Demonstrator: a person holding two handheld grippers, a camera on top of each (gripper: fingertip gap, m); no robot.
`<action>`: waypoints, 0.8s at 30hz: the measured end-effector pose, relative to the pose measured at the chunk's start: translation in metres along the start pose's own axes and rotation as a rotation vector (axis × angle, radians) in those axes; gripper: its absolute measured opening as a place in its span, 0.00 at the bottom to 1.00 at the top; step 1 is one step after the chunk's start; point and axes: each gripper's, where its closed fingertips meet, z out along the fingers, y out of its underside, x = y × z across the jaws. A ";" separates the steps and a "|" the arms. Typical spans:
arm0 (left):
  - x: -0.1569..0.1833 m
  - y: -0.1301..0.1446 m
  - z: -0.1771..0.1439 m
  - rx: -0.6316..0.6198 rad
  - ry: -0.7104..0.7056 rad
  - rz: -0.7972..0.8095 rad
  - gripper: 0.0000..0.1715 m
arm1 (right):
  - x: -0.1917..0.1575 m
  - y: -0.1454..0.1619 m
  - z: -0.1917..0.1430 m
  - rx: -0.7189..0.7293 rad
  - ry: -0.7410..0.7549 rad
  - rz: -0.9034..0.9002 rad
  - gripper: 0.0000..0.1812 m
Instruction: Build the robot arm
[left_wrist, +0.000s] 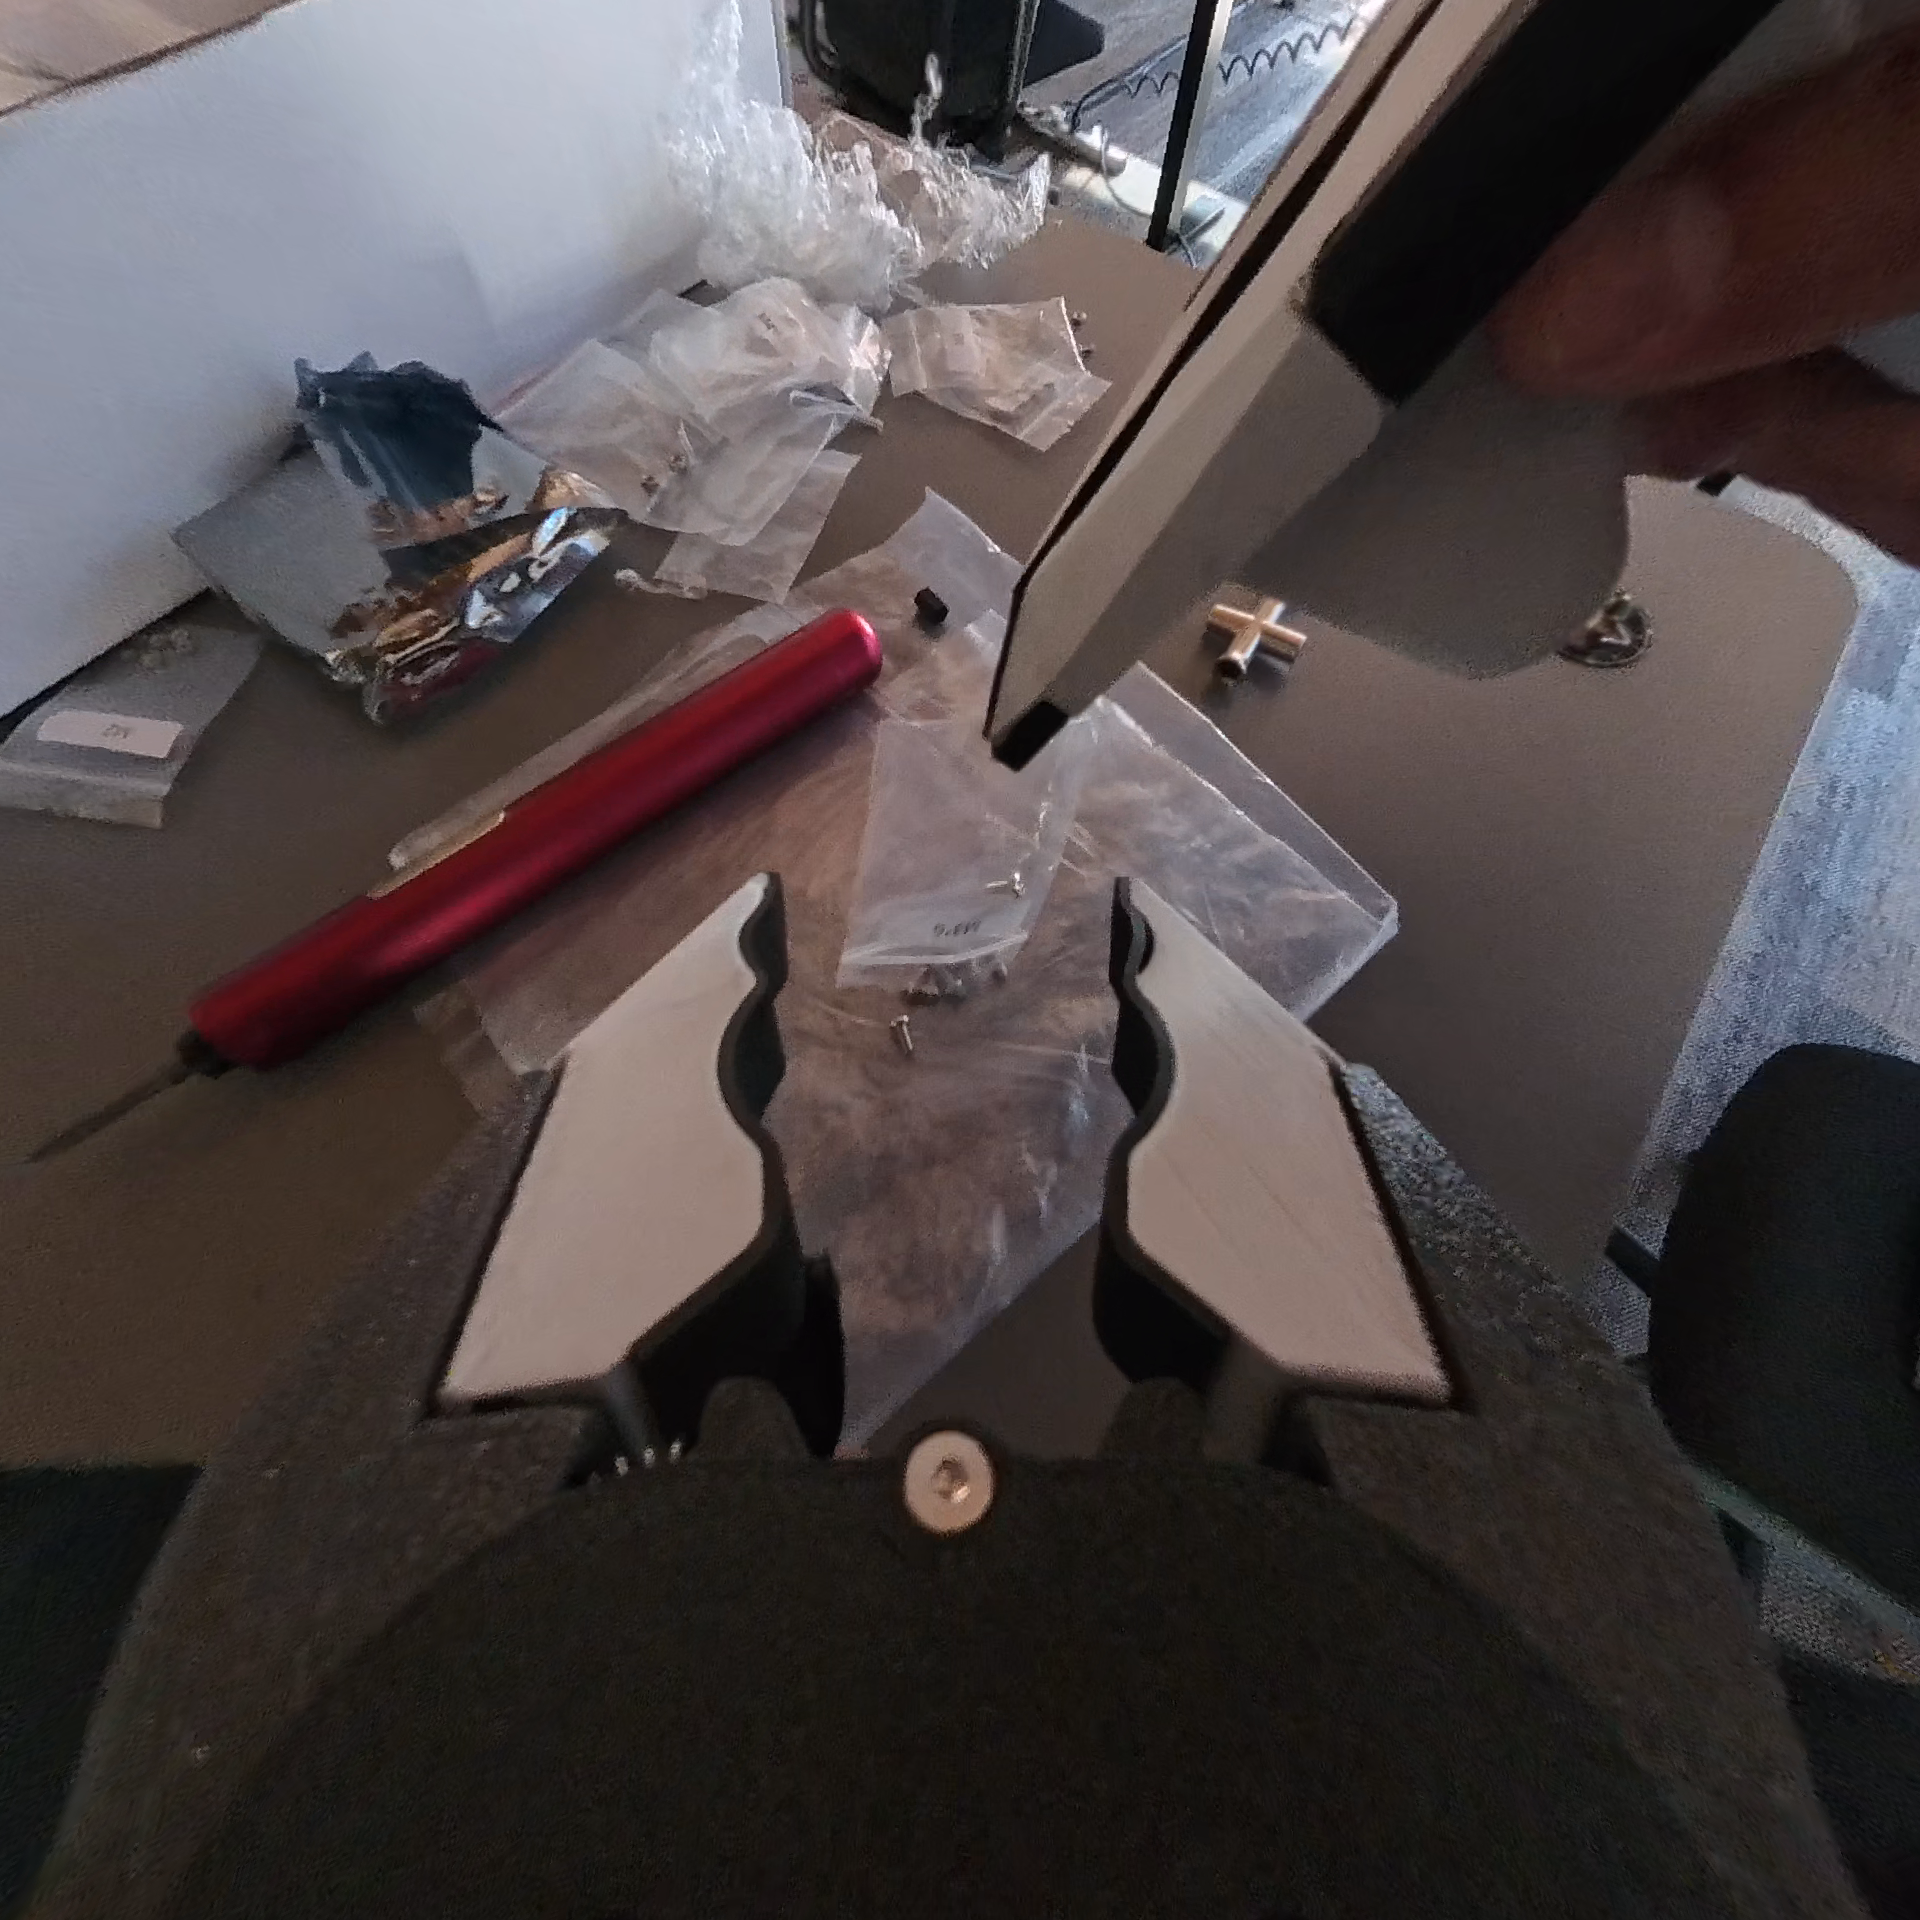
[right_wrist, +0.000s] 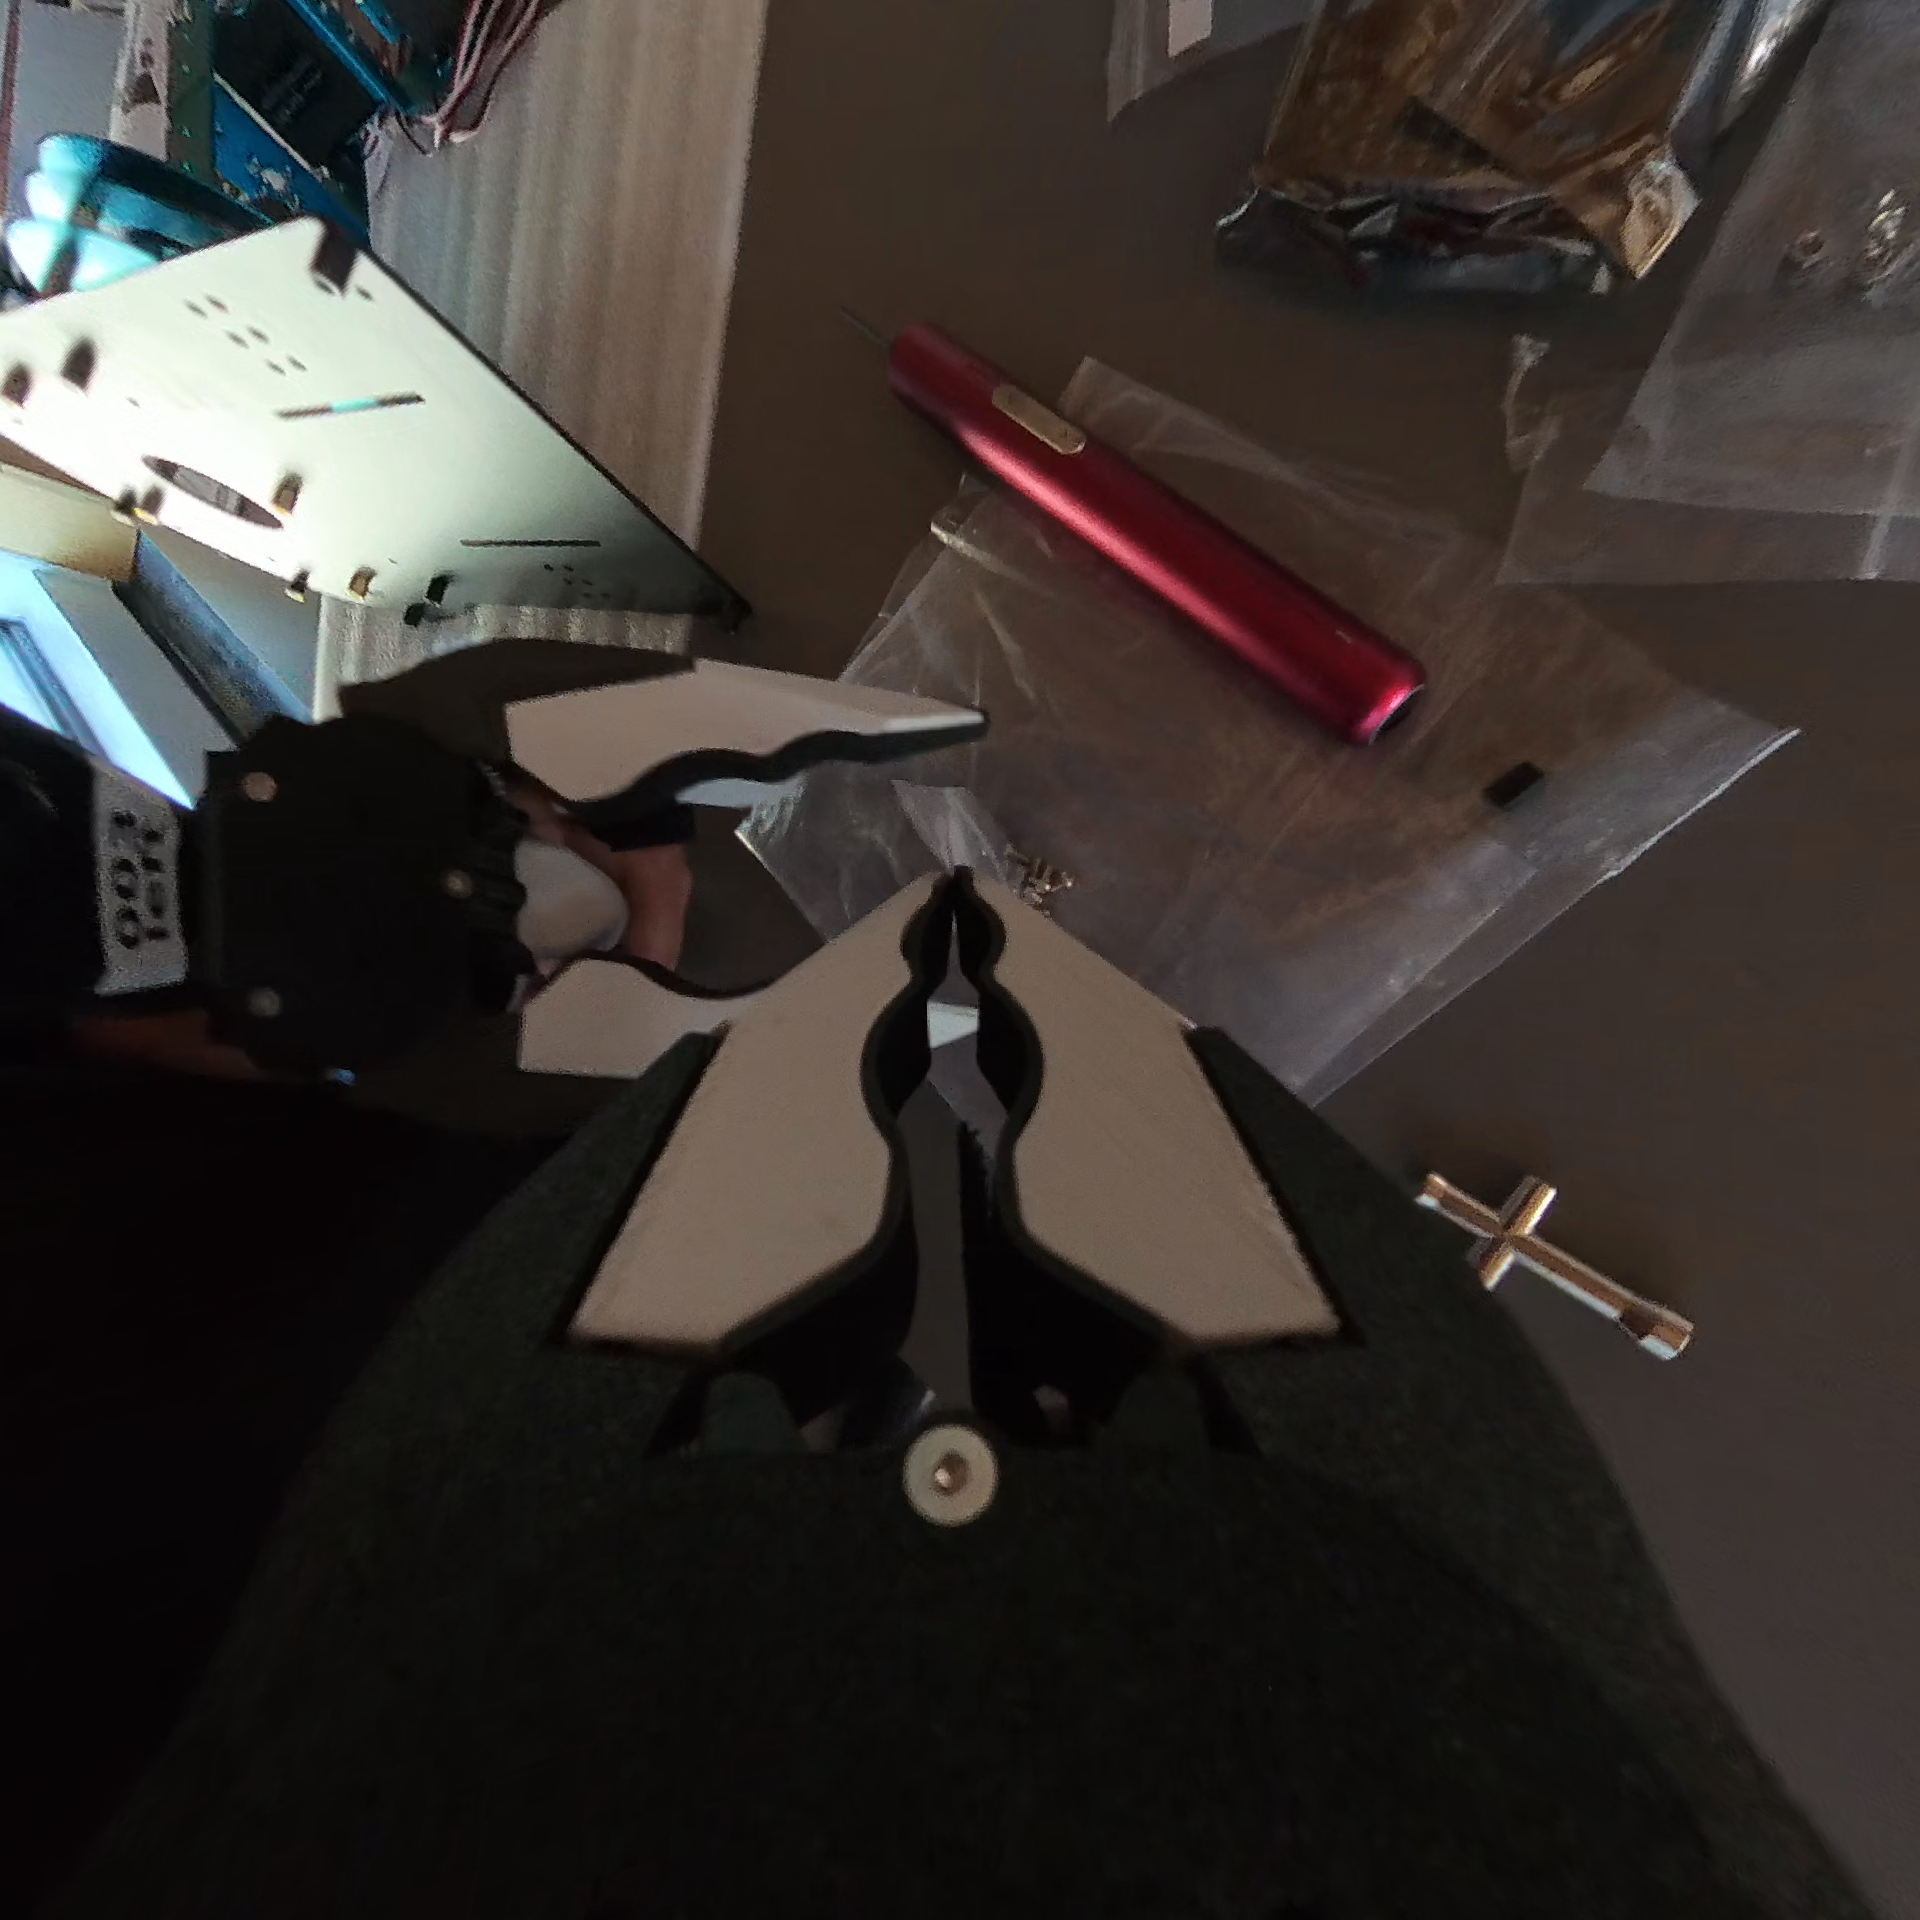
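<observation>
- Left gripper (left_wrist: 945, 904): jaws spread wide, nothing between them, poised above a large clear bag (left_wrist: 1195, 831) on the brown worktop (left_wrist: 1507, 883).
- Right gripper (right_wrist: 958, 881): clenched at the tips on the top edge of a small clear bag of screws (left_wrist: 935, 873), lifted off the worktop.
- Red screwdriver (left_wrist: 540, 842): lying just left of the bags.
- Cross-shaped metal key (left_wrist: 1255, 636): lying near, apart.

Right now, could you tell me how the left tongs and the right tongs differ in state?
The left tongs stand open and empty, hovering over the clear bags; the right tongs are shut, pinching the top edge of the small screw bag. The left tongs point along the table; the right tongs angle steeply down. Both have pale fingers with black wavy pads.
</observation>
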 end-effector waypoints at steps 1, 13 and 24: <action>0.000 -0.001 0.003 -0.006 -0.008 0.008 0.35 | -0.001 -0.003 -0.002 0.020 0.002 0.006 0.00; 0.002 -0.004 0.008 0.007 -0.046 0.058 0.22 | -0.001 -0.006 -0.007 0.106 -0.010 0.084 0.00; 0.012 0.009 -0.036 -0.013 0.100 -0.027 0.29 | 0.033 0.000 -0.040 0.331 0.051 0.192 0.00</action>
